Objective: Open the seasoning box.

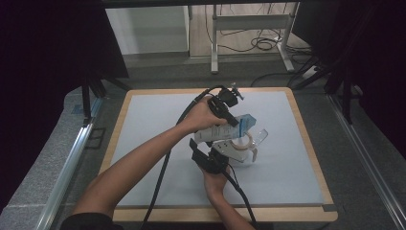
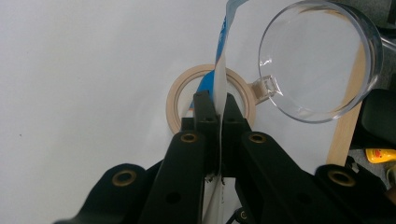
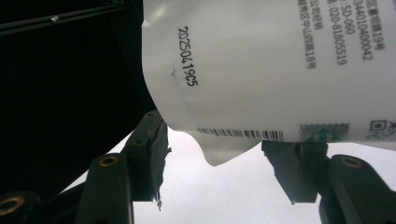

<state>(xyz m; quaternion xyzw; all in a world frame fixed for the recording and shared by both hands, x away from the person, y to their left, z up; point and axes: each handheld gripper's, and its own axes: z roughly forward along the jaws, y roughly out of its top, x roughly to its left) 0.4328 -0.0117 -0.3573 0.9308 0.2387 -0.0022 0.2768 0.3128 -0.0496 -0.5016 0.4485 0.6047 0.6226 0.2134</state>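
Left tongs (image 2: 215, 105) I hold clamped on the pouch's (image 2: 219, 79) thin edge above the tape roll (image 2: 175, 100); right tongs (image 3: 212, 158) stand wide beneath the pouch's lower corner, untouching.

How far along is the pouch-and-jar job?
Done: the jar's clear lid is swung open, and the white pouch is lifted over the wood-rimmed mouth. In hand: the left gripper has its jaws shut on the pouch's edge; the right gripper stands open around its lower corner. Left: nothing is seen pouring yet; lid to close.
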